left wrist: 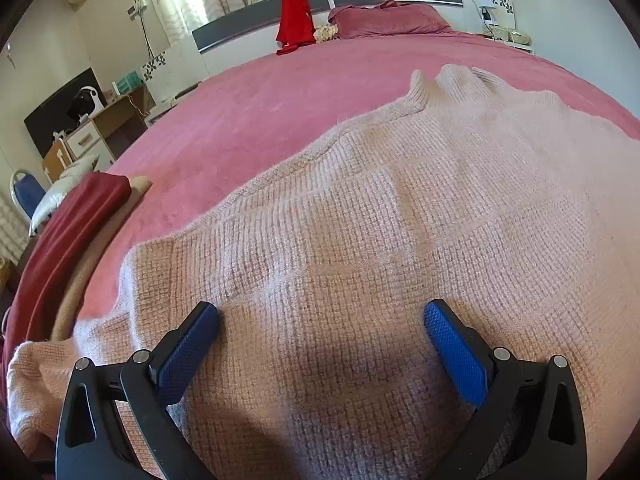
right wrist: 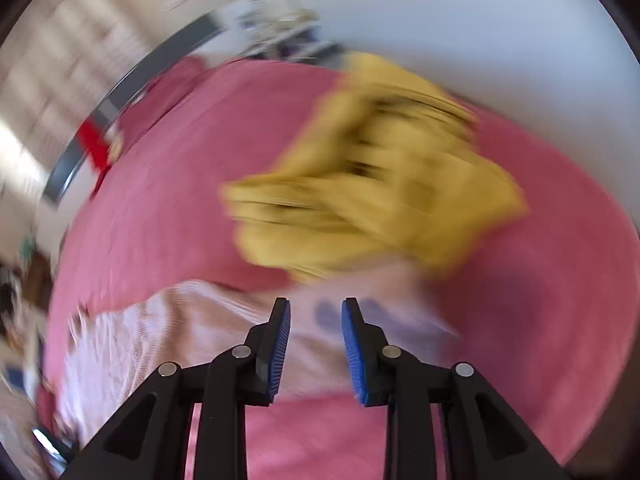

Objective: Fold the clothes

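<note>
1. The right wrist view is smearing heavily, so edges and textures there are hard to make out; the room behind the bed is reading only as streaks of wall, curtain and clutter.
2. In that blur a yellow garment (right wrist: 376, 176) is lying in a crumpled heap on the pink bedspread (right wrist: 160, 200), beyond the fingers; what kind of clothing it is cannot be told.
3. The pale pink sweater (right wrist: 192, 332) is showing under the right gripper (right wrist: 316, 312) only as a washed-out patch, its left part running toward the frame edge, and two dark blotches on it just ahead of the fingertips are falling too blurred to identify.
4. The right gripper's fingers are standing apart with a modest gap, holding nothing; whether they are touching the fabric cannot be told.
5. In the sharp left wrist view, the sweater (left wrist: 400, 220) is spreading flat over the near part of the bed, filling most of the frame and running out of view at the right and bottom edges.
6. It is showing a chunky waffle knit, ribbed bands crossing it, and a ribbed neck (left wrist: 452, 80) rumpling upward at the far end.
7. The left gripper (left wrist: 320, 316) is hovering low over the knit with its blue-padded fingers spread wide, pinching nothing.
8. At the left edge, folded dark red and tan cloth (left wrist: 76, 236) is lying stacked, partly cut off.
9. Far off, a red garment (left wrist: 295, 20) is hanging over the headboard beside a maroon pillow (left wrist: 392, 20).
</note>
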`<state>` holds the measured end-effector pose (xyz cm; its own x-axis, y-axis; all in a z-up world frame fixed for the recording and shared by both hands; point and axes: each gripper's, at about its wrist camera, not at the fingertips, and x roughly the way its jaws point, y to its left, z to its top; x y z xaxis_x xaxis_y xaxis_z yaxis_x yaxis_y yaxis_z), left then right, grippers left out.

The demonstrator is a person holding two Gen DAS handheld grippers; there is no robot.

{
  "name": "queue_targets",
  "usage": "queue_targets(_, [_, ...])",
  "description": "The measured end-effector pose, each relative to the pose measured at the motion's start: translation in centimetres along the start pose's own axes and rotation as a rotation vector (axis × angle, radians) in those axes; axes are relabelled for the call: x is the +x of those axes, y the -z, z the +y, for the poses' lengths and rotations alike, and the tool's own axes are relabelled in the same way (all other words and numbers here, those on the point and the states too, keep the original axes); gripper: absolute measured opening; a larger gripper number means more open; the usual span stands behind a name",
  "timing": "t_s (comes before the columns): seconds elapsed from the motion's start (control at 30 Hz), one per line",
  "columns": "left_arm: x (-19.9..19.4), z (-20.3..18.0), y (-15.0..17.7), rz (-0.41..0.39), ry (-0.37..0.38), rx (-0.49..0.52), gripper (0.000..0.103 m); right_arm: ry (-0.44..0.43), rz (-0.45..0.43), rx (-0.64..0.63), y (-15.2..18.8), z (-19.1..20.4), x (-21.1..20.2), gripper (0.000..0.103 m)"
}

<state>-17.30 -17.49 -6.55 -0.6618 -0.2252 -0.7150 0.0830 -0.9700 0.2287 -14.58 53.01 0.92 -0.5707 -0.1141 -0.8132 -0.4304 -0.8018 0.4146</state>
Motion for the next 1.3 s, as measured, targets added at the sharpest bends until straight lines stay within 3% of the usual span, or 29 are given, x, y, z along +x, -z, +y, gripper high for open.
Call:
queue_targets(0.07, [-0.3, -0.4, 0.3, -0.004, -0.011, 0.006, 0.103, -0.028, 0.037, 0.117, 1.2, -2.9, 0.2, 0.029])
queue_targets(0.13, [0.0, -0.6, 0.5, -0.007, -0.021, 0.012, 0.103, -0.138, 0.054, 0.234, 2.4, -5.6, 1.0, 0.029])
queue_targets(0.23, [1.3, -0.3, 0.3, -0.012, -0.039, 0.026, 0.103, -0.201, 0.075, 0.395, 3.8, -8.3, 3.2, 0.029])
queue_targets(0.43, [1.3, -0.3, 0.3, -0.020, -0.056, 0.038, 0.103, -0.465, -0.126, 0.741, 6.6, -11.3, 5.9, 0.023])
queue_targets(0.47, [1.3, -0.2, 0.4, -0.019, -0.053, 0.037, 0.103, -0.463, -0.130, 0.750, 6.7, -11.3, 5.9, 0.011])
queue_targets(0.5, [1.3, -0.1, 0.4, -0.018, -0.050, 0.036, 0.103, -0.457, -0.131, 0.756, 6.8, -11.3, 5.9, 0.006])
queue_targets(0.6, [1.2, 0.2, 0.5, -0.016, -0.041, 0.032, 0.103, -0.546, -0.186, 0.788, 6.2, -11.7, 3.8, 0.004])
queue_targets(0.77, [1.3, 1.1, 0.7, -0.014, -0.030, 0.027, 0.103, -0.530, -0.340, 0.660, 2.9, -12.4, -3.6, 0.004])
queue_targets(0.87, [1.2, 1.4, 0.9, -0.010, -0.016, 0.017, 0.103, -0.466, -0.256, 0.640, 2.6, -13.5, -3.2, 0.004])
queue_targets(0.93, [1.2, 1.5, 0.9, -0.008, -0.010, 0.013, 0.103, -0.445, -0.165, 0.706, 3.9, -14.3, -1.5, 0.004])
queue_targets(1.03, [1.2, 1.4, 1.0, -0.009, -0.011, 0.017, 0.103, -0.446, -0.128, 0.817, 3.5, -12.1, 4.1, 0.005])
queue_targets(1.13, [1.3, 1.5, 1.1, -0.005, 0.004, 0.009, 0.103, -0.481, -0.151, 0.779, 2.9, -8.3, 3.8, 0.005])
queue_targets(1.3, [1.6, 2.3, 1.2, 0.003, 0.043, -0.025, 0.103, -0.558, -0.121, 0.365, -0.8, 8.4, 0.8, 0.007])
